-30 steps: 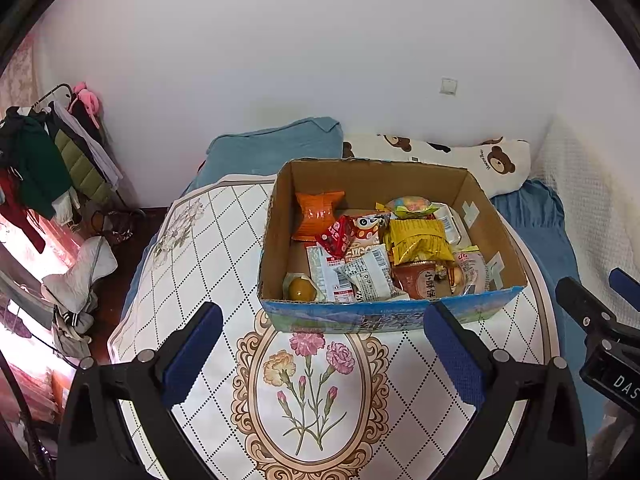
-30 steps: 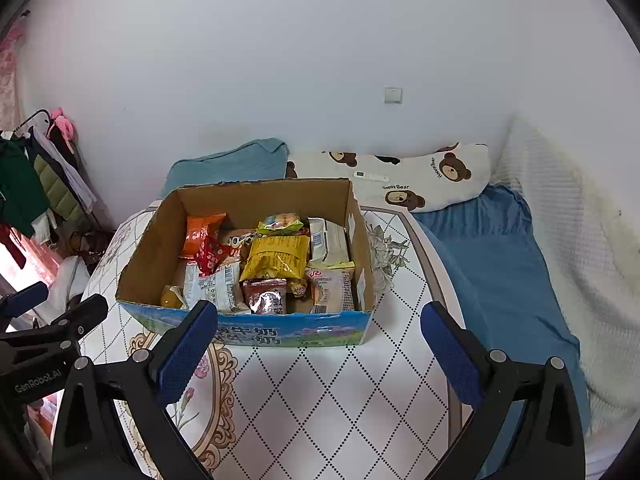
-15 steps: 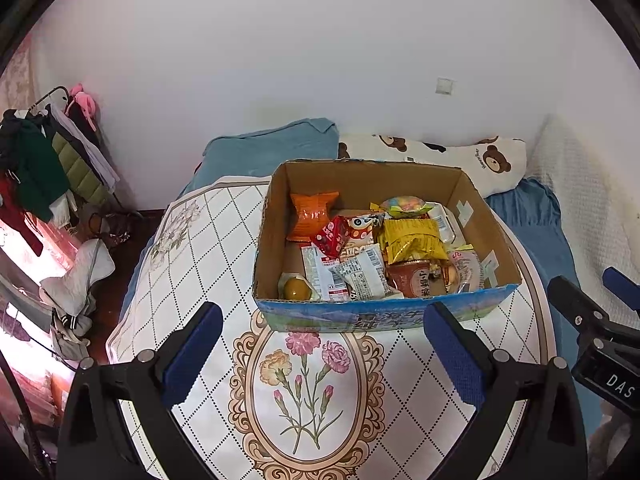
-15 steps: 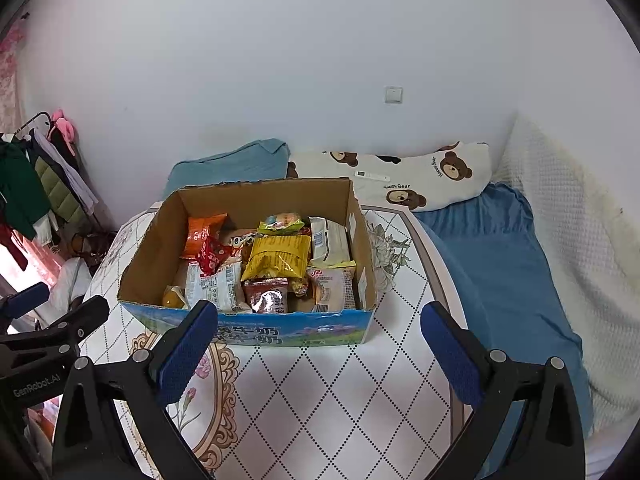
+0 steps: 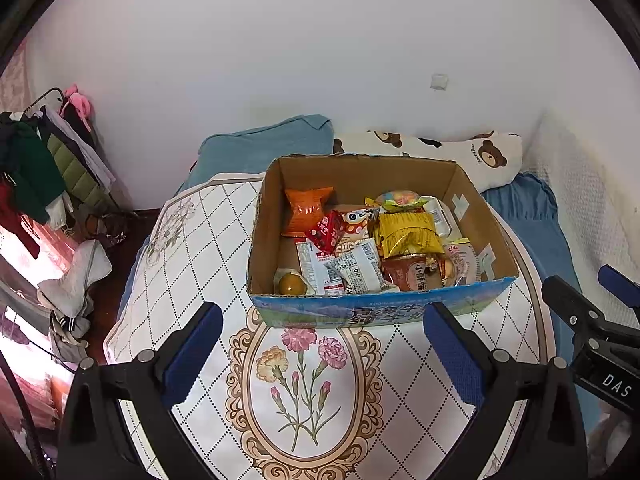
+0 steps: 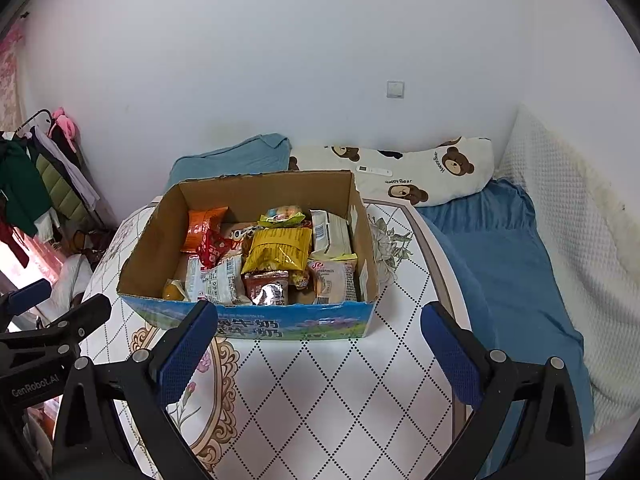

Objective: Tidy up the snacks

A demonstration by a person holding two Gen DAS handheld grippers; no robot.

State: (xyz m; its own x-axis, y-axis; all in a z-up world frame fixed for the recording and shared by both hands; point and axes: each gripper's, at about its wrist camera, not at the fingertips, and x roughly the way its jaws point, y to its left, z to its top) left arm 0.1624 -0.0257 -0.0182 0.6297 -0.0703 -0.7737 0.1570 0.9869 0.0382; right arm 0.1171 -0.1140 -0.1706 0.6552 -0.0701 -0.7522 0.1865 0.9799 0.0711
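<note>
**Both tools hanging released before a full snack box**

The left tool (image 5: 322, 350) is hanging over the table (image 5: 192, 248) with its blue-padded fingers spread wide and nothing between them. The right tool (image 6: 318, 348) is doing the same, released and empty, just short of the box's near wall.

The cardboard box (image 6: 160, 236) is sitting on the table, open at the top, its inside plain brown and its front printed blue with lettering. Snacks are lying packed inside it in a loose pile: an orange packet (image 5: 306, 210) is leaning at the back left, a red wrapper (image 5: 326, 230) is lying just in front of it, and a crinkled yellow bag (image 6: 280, 248) is resting on top near the middle. White wrappers (image 5: 344, 268) with printed labels are lying toward the front, a round yellow item in clear wrap (image 5: 292, 283) is sitting in the front left corner, and a shiny brown foil pack (image 6: 266, 286) is sitting against the front wall.

The tablecloth is showing a white diamond grid and an oval flower design (image 5: 302, 380). Behind the table, a bear-print pillow (image 6: 432, 172) and a blue blanket (image 6: 492, 240) are lying on a bed.
</note>
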